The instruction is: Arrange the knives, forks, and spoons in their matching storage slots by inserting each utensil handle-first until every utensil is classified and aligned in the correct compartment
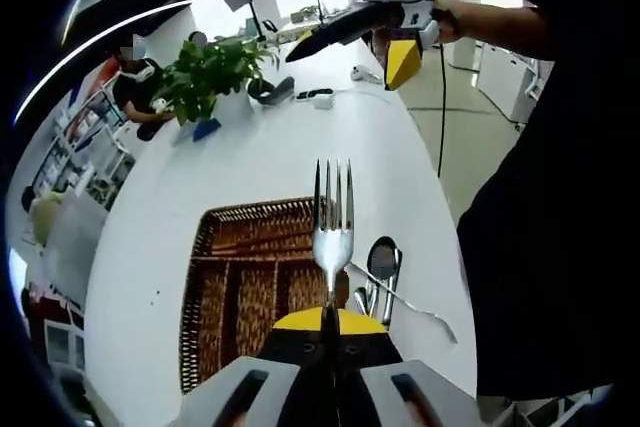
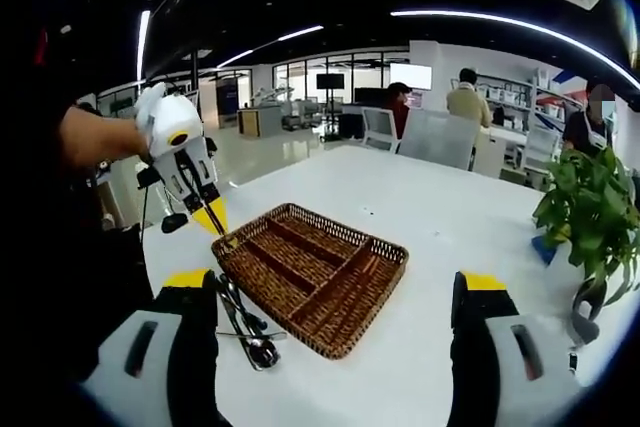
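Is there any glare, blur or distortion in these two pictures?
Left gripper view: bright window glare at top, the fork sharp, table edges bent by the fisheye. Right gripper view: ceiling light strips curve, the wicker tray is sharp, no strong blur.

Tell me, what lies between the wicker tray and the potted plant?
Bare white table: in the right gripper view nothing lies between the wicker tray and the potted plant.

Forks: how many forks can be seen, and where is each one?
1. The fork is clamped in the left gripper above the wicker tray. The pile of utensils beside the tray may hide more.
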`<control>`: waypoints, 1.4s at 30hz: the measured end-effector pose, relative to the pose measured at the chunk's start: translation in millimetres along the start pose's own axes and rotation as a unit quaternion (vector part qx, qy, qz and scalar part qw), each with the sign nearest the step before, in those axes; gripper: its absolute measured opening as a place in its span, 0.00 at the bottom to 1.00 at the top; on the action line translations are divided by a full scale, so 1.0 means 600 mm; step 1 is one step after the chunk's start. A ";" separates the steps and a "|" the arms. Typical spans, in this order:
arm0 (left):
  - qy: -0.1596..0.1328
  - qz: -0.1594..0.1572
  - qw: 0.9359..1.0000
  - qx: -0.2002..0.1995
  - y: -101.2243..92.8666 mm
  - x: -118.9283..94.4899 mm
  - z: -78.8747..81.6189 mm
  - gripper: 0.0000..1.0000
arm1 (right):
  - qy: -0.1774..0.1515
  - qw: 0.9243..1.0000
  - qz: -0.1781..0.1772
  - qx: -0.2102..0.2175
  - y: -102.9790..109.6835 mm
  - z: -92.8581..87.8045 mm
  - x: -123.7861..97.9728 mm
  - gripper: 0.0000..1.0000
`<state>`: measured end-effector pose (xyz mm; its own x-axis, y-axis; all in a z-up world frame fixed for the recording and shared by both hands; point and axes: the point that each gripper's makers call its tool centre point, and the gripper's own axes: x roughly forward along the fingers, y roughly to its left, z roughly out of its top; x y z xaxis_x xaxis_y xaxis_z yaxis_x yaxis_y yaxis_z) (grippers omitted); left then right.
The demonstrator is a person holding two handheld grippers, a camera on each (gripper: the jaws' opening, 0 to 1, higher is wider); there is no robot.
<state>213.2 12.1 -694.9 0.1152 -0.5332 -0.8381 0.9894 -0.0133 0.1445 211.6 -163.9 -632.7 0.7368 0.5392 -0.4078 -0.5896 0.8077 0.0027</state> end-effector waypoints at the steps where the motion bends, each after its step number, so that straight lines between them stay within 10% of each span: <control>1: 0.000 0.000 1.000 0.001 0.003 -0.001 -0.001 0.00 | 0.000 1.000 0.000 0.000 0.002 0.000 0.002 0.99; 42: 0.075 0.009 0.997 -0.001 0.197 -0.002 -0.029 0.00 | -0.009 1.000 0.003 0.020 0.032 0.007 0.022 0.99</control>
<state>331.5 25.7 -686.0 0.1447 -0.4003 -0.9049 0.9872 -0.0040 0.1596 211.5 -140.3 -634.0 0.7391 0.5484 -0.3911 -0.5809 0.8129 0.0418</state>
